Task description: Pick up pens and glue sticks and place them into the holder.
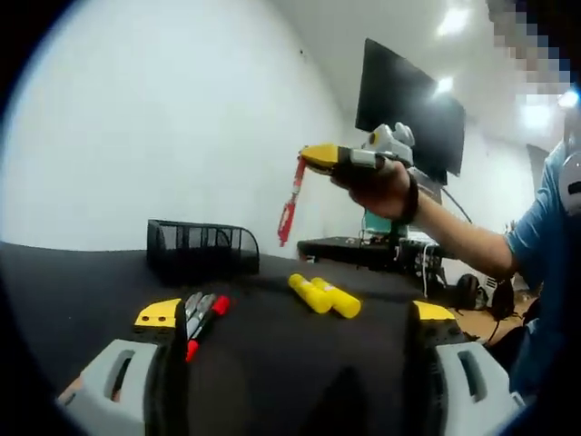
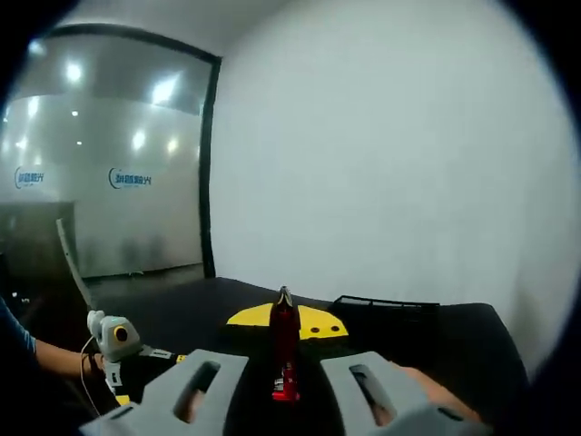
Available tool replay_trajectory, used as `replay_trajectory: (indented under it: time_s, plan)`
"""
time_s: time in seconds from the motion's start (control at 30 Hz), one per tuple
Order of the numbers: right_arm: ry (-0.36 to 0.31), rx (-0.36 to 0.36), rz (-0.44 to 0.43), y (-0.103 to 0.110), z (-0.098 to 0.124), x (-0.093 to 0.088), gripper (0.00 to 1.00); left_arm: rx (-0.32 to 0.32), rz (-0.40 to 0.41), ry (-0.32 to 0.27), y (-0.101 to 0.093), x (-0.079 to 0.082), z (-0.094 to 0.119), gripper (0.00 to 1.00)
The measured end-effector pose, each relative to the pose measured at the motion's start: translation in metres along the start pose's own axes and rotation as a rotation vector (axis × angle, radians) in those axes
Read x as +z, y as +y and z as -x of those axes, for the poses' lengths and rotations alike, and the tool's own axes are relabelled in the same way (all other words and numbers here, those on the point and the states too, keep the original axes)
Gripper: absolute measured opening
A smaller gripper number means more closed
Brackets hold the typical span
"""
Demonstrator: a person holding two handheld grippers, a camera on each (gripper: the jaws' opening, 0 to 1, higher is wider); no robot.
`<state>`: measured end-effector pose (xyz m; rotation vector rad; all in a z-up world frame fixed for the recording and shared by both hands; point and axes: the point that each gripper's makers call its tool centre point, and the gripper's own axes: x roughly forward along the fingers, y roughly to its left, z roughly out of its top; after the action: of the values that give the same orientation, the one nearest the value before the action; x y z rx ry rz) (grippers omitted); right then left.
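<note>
In the left gripper view a black mesh holder (image 1: 201, 247) stands on the black table (image 1: 272, 354). Two yellow glue sticks (image 1: 324, 295) lie side by side right of it. Grey pens with red caps (image 1: 203, 317) rest near my left gripper's left jaw. My left gripper (image 1: 295, 318) is open, low over the table. My right gripper (image 1: 313, 159) is raised in the air, shut on a red pen (image 1: 291, 203) that hangs downward, above and right of the holder. In the right gripper view the red pen (image 2: 284, 354) sits clamped between the jaws of the right gripper (image 2: 285, 320), with the holder (image 2: 386, 309) ahead.
A dark monitor (image 1: 408, 113) hangs on the white wall behind. A second black table with equipment (image 1: 372, 250) stands beyond the near one. The person's arm and blue sleeve (image 1: 536, 236) come in from the right. A glass wall (image 2: 109, 182) stands at the left in the right gripper view.
</note>
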<state>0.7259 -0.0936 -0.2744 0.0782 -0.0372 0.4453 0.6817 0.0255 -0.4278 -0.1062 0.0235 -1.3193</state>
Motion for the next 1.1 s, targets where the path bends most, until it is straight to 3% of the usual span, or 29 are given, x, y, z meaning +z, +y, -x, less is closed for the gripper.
replay_trajectory:
  time_s: [0.6, 0.7, 0.77, 1.1]
  plan:
    - [0.017, 0.029, 0.002, -0.031, -0.077, 0.009, 0.05, -0.04, -0.006, 0.013, -0.008, -0.004, 0.002, 0.95]
    - [0.02, 0.025, 0.016, -0.038, -0.094, 0.014, 0.05, -0.041, 0.01, 0.0, -0.005, -0.001, 0.004, 0.94]
    - [0.022, 0.025, 0.023, -0.041, -0.104, 0.017, 0.05, -0.059, 0.038, -0.038, -0.008, 0.006, 0.005, 0.93]
    - [0.0, -0.014, 0.048, -0.074, -0.151, 0.032, 0.05, -0.058, 0.026, -0.025, -0.007, 0.003, 0.005, 0.92]
